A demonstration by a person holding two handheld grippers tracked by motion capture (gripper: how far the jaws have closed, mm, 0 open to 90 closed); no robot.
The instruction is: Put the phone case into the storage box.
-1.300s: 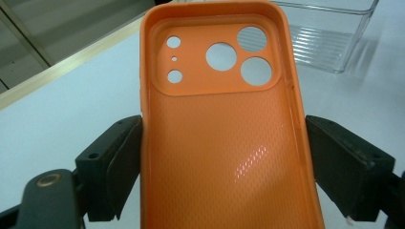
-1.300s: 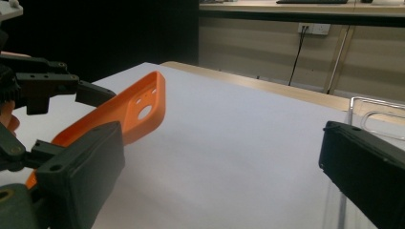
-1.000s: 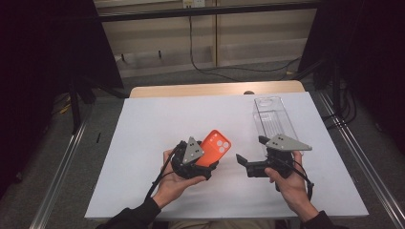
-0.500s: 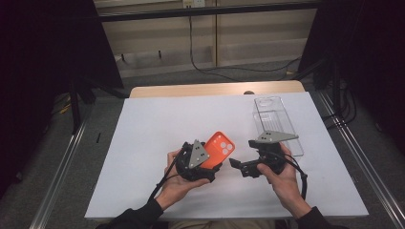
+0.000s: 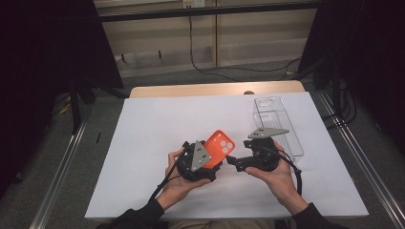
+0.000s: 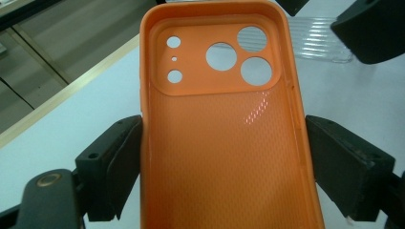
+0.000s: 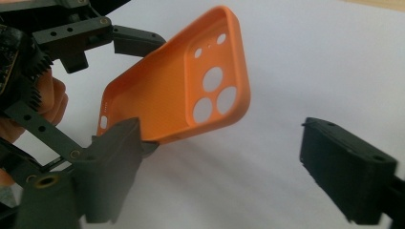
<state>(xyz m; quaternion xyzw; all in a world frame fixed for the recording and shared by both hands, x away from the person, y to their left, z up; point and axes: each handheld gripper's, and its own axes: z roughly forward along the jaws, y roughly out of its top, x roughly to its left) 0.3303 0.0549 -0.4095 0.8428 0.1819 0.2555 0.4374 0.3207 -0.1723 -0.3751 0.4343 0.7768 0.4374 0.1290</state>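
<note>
Handover seems underway: left claw (image 5: 210, 160) clamps the orange rubbery phone case (image 5: 219, 148) above the white tabletop (image 5: 143, 143), while right claw (image 5: 234, 162), unclenched and just closing, must next pinch the case's near edge.

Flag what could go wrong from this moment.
The right claw, whose jaws have just been closing, has one jaw at the orange phone case's edge and the other well clear, so it may catch only a corner. The left claw clamps the flexible case by its sides; a tug could bow or pop it loose.
</note>
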